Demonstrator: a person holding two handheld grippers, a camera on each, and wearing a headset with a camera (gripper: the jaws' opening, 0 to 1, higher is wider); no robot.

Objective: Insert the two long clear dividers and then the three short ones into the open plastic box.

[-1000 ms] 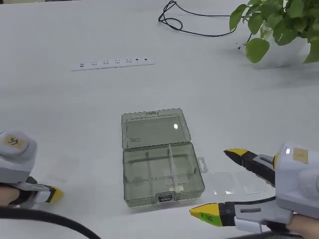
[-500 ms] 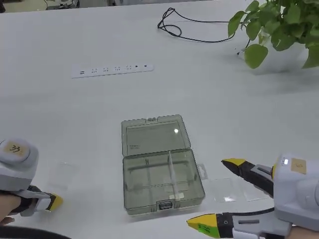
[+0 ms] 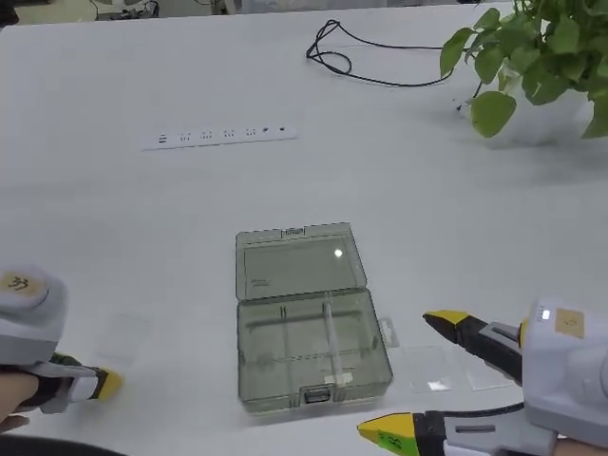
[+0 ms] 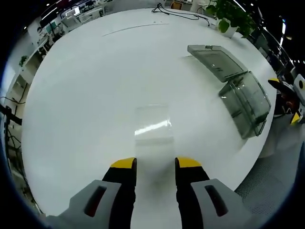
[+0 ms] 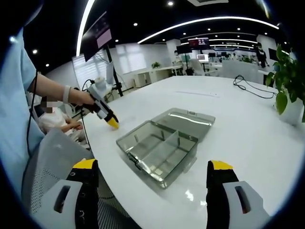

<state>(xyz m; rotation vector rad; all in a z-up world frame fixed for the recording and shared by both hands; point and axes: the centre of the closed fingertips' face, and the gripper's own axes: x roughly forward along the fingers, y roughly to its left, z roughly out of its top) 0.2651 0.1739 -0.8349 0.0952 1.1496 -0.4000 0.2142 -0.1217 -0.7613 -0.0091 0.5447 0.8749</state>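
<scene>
On the white table [image 3: 427, 190], open plastic box [image 3: 275, 391] between narrowly parted left gripper [image 4: 156, 163] and wide-spread right gripper [image 5: 152, 165].

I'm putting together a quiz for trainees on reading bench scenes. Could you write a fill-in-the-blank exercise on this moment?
1. The lid of the plastic box is ___, lying back flat on the table.
2. In the left gripper view, a clear divider lies flat ahead of the left gripper, whose jaws hold ___.
3. In the head view, the potted plant stands to the ___ of the black cable.

Missing words: open; nothing; right
</scene>
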